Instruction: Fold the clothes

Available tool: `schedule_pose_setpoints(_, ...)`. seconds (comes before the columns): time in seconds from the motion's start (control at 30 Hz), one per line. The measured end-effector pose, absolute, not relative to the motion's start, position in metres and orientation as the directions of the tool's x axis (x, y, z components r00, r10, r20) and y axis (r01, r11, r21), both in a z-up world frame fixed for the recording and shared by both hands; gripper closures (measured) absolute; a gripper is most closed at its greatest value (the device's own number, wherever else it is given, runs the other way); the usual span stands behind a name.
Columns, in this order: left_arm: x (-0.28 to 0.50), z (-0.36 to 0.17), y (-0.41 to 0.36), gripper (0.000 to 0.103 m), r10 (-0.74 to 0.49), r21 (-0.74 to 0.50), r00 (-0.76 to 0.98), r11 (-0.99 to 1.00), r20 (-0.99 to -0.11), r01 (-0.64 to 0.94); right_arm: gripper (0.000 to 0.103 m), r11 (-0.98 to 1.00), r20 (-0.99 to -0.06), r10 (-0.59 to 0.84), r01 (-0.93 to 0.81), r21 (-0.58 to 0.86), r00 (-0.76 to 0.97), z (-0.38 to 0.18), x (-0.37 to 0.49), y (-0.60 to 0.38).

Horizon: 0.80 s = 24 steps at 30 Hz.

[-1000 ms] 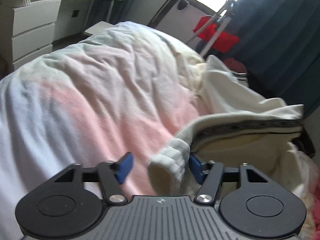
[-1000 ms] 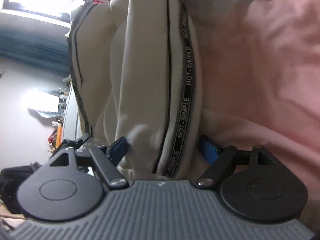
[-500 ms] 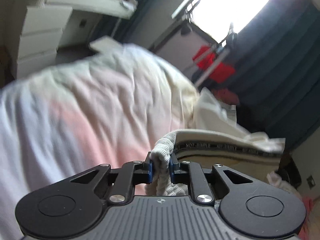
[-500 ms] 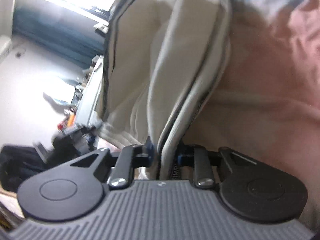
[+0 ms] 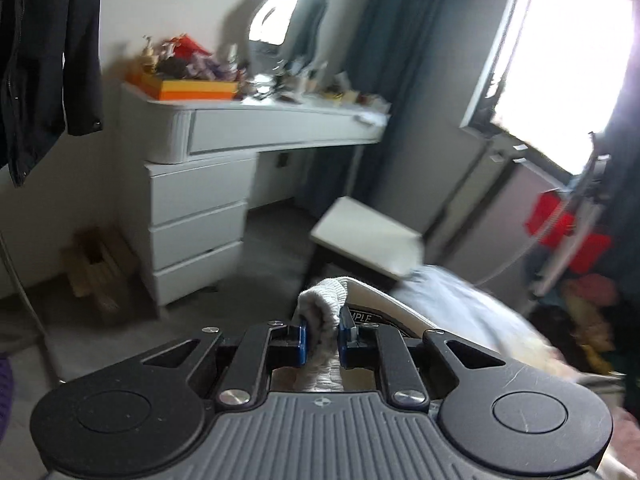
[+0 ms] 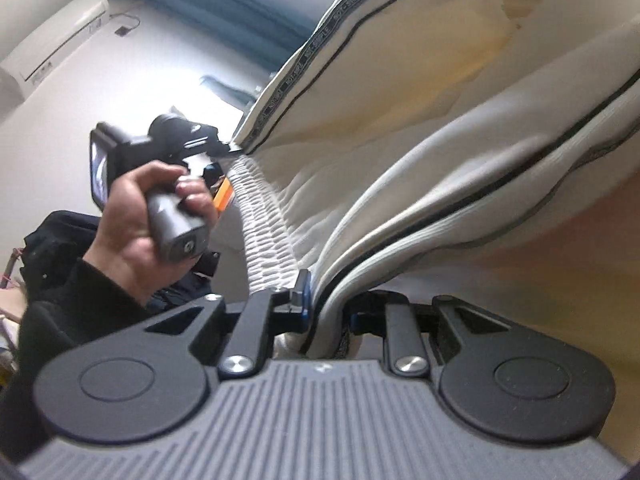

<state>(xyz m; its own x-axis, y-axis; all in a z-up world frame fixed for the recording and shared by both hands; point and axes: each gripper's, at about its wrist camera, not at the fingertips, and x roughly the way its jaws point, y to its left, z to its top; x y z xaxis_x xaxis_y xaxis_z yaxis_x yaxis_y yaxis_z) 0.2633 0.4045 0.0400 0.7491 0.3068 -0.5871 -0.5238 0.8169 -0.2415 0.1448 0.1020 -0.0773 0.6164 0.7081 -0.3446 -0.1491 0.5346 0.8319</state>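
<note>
A cream garment (image 6: 400, 128) with black lettered tape along its seams hangs stretched between both grippers, lifted off the bed. My left gripper (image 5: 322, 338) is shut on its ribbed cuff (image 5: 324, 304), which bulges up between the blue pads. My right gripper (image 6: 326, 308) is shut on a bunched edge of the same garment, with the ribbed waistband (image 6: 264, 216) running off to the left. In the right wrist view a hand (image 6: 140, 216) in a dark sleeve holds the left gripper's handle at that waistband's far end.
A white dresser with drawers (image 5: 196, 216) and a cluttered desk top stand ahead on the left. A white stool (image 5: 366, 240) sits by the bed's white cover (image 5: 468, 312). Dark clothes (image 5: 44, 48) hang at upper left. A drying rack with red cloth (image 5: 568, 232) stands by the window.
Both grippers closed on the garment about half a second ago and have since lifted it off the pink bedcover. The left view swung up toward the dresser and window.
</note>
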Motion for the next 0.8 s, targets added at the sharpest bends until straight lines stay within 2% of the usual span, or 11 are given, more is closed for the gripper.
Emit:
schedule_pose_setpoints(0.07, 0.291, 0.021, 0.430, 0.088, 0.309, -0.222, 0.709, 0.805, -0.635, -0.550, 0.082, 0.526, -0.346, 0.726, -0.156, 0.836, 0.594, -0.081, 0.170, 0.135)
schedule_pose_setpoints(0.2, 0.336, -0.034, 0.450, 0.088, 0.271, -0.202, 0.646, 0.804, -0.714, -0.560, 0.082, 0.571, -0.426, 0.725, -0.127, 0.811, 0.541, -0.113, 0.207, 0.177)
schedule_pose_setpoints(0.27, 0.349, -0.053, 0.452, 0.086, 0.258, -0.181, 0.619, 0.812, -0.742, -0.554, 0.082, 0.556, -0.421, 0.741, -0.127, 0.821, 0.523, -0.115, 0.211, 0.174)
schedule_pose_setpoints(0.37, 0.350, -0.068, 0.449, 0.080, 0.241, -0.164, 0.588, 0.819, -0.772, -0.550, 0.080, 0.535, -0.414, 0.763, -0.126, 0.835, 0.496, -0.118, 0.216, 0.171)
schedule_pose_setpoints(0.43, 0.344, -0.067, 0.446, 0.074, 0.251, -0.149, 0.591, 0.826, -0.767, -0.543, 0.077, 0.560, -0.444, 0.761, -0.134, 0.818, 0.473, -0.110, 0.217, 0.176)
schedule_pose_setpoints(0.5, 0.334, -0.058, 0.439, 0.051, 0.258, -0.147, 0.593, 0.824, -0.763, -0.547, 0.068, 0.592, -0.476, 0.753, -0.151, 0.792, 0.454, -0.098, 0.223, 0.179)
schedule_pose_setpoints(0.53, 0.328, -0.052, 0.434, 0.047, 0.261, -0.145, 0.596, 0.825, -0.759, -0.546, 0.057, 0.600, -0.483, 0.752, -0.163, 0.783, 0.448, -0.093, 0.221, 0.179)
schedule_pose_setpoints(0.57, 0.319, -0.044, 0.425, 0.042, 0.267, -0.140, 0.605, 0.830, -0.750, -0.540, 0.038, 0.607, -0.489, 0.752, -0.175, 0.775, 0.442, -0.087, 0.219, 0.178)
schedule_pose_setpoints(0.63, 0.297, -0.027, 0.407, 0.035, 0.286, -0.121, 0.624, 0.841, -0.727, -0.527, 0.016, 0.610, -0.479, 0.756, -0.214, 0.763, 0.446, -0.077, 0.206, 0.169)
schedule_pose_setpoints(0.67, 0.283, -0.018, 0.396, 0.029, 0.294, -0.114, 0.635, 0.846, -0.714, -0.521, 0.015, 0.616, -0.475, 0.754, -0.237, 0.751, 0.455, -0.071, 0.199, 0.166)
schedule_pose_setpoints(0.8, 0.229, 0.012, 0.351, 0.027, 0.301, -0.113, 0.694, 0.869, -0.654, -0.483, 0.016, 0.662, -0.483, 0.728, -0.313, 0.682, 0.487, -0.039, 0.158, 0.132)
